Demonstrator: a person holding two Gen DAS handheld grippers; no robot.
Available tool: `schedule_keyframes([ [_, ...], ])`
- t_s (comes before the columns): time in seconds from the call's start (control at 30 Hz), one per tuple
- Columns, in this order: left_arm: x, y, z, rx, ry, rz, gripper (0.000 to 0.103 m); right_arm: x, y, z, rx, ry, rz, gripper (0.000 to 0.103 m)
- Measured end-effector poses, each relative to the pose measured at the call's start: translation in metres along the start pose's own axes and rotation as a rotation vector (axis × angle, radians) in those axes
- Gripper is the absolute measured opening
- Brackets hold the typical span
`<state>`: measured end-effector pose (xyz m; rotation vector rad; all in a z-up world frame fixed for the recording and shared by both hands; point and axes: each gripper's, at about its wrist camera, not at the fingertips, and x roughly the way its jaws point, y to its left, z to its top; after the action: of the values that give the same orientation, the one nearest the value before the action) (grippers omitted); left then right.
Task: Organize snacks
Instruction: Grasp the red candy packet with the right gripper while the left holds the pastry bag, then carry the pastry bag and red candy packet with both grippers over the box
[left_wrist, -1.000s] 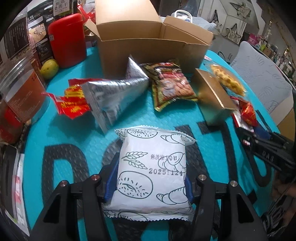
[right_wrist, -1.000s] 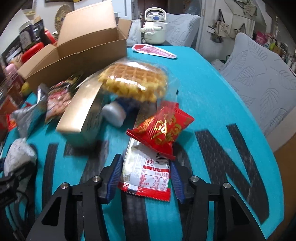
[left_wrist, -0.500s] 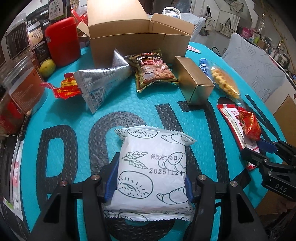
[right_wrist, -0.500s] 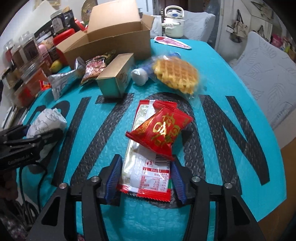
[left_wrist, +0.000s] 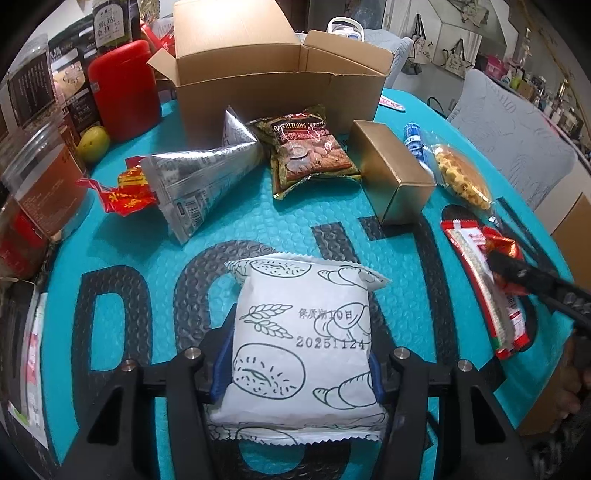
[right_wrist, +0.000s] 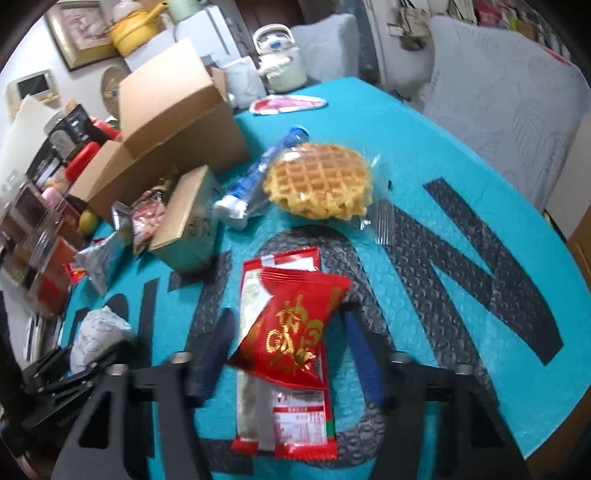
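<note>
My left gripper (left_wrist: 299, 354) is shut on a white bread packet (left_wrist: 303, 332) printed with pastry drawings, its jaws closing slightly tighter, low over the teal mat (left_wrist: 258, 221). My right gripper (right_wrist: 286, 321) straddles a small red packet (right_wrist: 295, 328) that lies on a long red-and-white packet (right_wrist: 284, 406). Its jaws are closing, but the blurred blue pads (right_wrist: 360, 354) still stand off both wrappers. The open cardboard box (left_wrist: 277, 74) stands at the mat's far side. In the right wrist view, the left gripper (right_wrist: 74, 365) holds the bread packet (right_wrist: 98, 336) at lower left.
Between me and the box lie a silver cone packet (left_wrist: 199, 177), a nut packet (left_wrist: 310, 147), a gold box (left_wrist: 391, 173), a wrapped waffle (right_wrist: 317, 181) and a blue tube (right_wrist: 255, 184). Jars and a red canister (left_wrist: 125, 88) crowd the left edge. A chair (right_wrist: 498, 92) stands at right.
The right jaws now stand wider, off the long packet they flanked closely before, and that view has rolled and shifted. The left grip on the bread packet is unchanged.
</note>
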<state>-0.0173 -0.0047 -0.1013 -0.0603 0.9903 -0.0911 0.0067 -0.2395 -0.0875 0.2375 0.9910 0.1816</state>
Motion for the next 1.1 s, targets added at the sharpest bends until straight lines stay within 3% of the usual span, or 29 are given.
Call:
schedule_keyframes([
  [0.3,-0.016,0.003,0.011,-0.009,-0.044,-0.031,0.055,-0.014,0.008,-0.003,-0.053,-0.038,0.038,0.037],
  [0.63,-0.044,0.003,0.024,-0.002,-0.114,-0.068,0.055,-0.027,0.044,-0.001,-0.17,-0.02,0.21,0.037],
  [1.1,-0.089,0.017,0.06,-0.004,-0.261,-0.03,0.055,-0.054,0.097,0.021,-0.375,-0.134,0.267,0.037],
])
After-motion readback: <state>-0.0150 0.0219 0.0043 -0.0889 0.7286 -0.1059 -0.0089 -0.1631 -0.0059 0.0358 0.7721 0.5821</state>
